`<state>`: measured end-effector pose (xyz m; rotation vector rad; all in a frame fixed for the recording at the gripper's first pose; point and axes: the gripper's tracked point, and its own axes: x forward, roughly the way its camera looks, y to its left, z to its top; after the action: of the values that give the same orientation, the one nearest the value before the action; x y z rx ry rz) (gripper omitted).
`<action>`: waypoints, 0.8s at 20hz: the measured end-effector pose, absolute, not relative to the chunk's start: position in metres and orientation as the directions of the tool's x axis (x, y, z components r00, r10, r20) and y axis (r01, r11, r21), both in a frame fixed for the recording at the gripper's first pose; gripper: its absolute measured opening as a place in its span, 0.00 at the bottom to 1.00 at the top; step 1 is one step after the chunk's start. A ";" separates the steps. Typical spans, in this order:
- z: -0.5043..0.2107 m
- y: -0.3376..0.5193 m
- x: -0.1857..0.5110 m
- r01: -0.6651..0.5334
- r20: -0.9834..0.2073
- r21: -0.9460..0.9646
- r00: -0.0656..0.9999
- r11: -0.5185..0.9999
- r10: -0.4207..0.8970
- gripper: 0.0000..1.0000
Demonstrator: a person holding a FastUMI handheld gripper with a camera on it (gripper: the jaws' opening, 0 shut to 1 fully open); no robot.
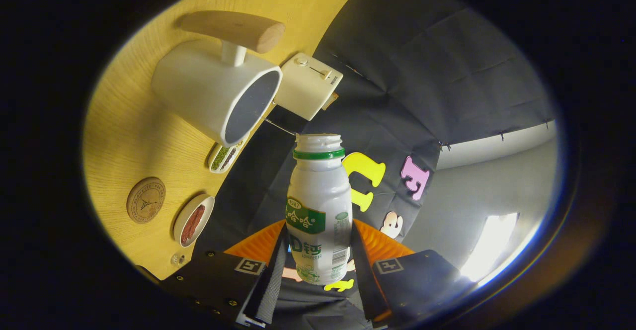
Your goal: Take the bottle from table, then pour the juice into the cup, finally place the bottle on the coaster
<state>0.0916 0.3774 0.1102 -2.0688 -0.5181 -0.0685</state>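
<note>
Bottle (319, 210) sits clamped between our gripper's (318, 263) two fingers, cap off, mouth aimed at 12 o'clock; cup (218, 91) lies around 10 o'clock.

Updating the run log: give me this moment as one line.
claw: shut on bottle | bottle: uncapped, lifted, tilted toward cup | pour: none visible | coaster: bare on table

A staged kitchen booth is suggested: a wooden surface (134, 121) is set with a toaster (308, 85), a cup (213, 91), small food dishes (193, 219) and a coaster (145, 200), and is backed by black cloth (422, 71).
</note>
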 end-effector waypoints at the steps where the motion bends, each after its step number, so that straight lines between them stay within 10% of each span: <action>1: 0.110 0.378 0.091 0.390 0.252 -0.804 0.907 -0.448 0.337 0.65; 16: 0.103 0.384 0.086 0.415 0.250 -0.766 0.896 -0.491 0.367 0.66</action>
<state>0.0858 0.3838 0.1026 -2.1334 -0.5606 -0.0658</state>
